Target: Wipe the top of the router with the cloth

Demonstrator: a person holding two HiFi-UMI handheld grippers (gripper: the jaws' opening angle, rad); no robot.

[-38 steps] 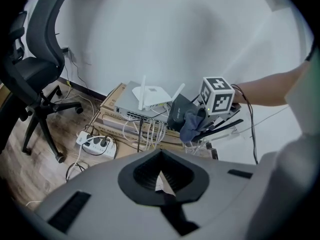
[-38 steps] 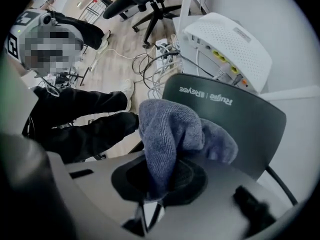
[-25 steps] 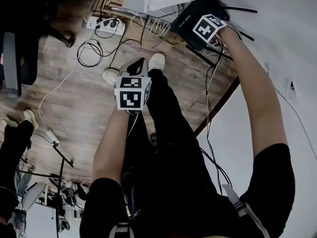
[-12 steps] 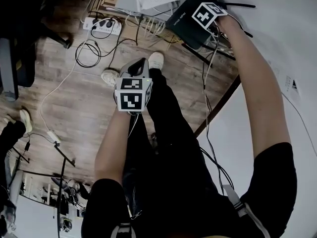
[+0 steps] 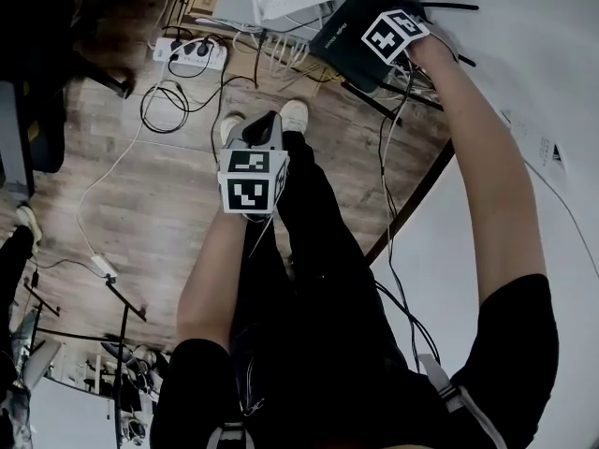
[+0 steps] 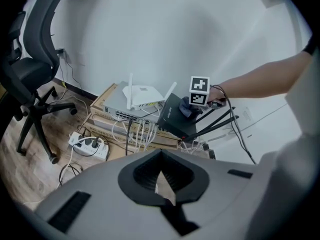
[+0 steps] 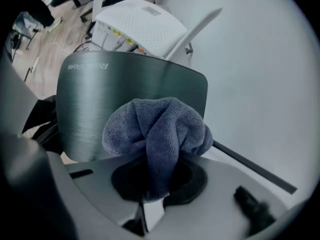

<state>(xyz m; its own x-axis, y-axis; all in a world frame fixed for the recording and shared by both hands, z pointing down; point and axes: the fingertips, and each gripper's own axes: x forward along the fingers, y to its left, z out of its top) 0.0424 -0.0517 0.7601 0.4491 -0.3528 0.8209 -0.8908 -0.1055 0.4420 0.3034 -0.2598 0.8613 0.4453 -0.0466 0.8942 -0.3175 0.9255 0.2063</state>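
Wood floor (image 5: 140,223); right gripper (image 7: 150,200) jaws clamp cloth (image 7: 157,129) on router (image 7: 100,99), left gripper (image 6: 161,181) closed, empty.

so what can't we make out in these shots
Right gripper view: the cloth in the right gripper covers the router top beneath it; label too blurred to read.
Head view: the gripper's cube hides the cloth and where it touches.
Left gripper view: router too small to judge dust.
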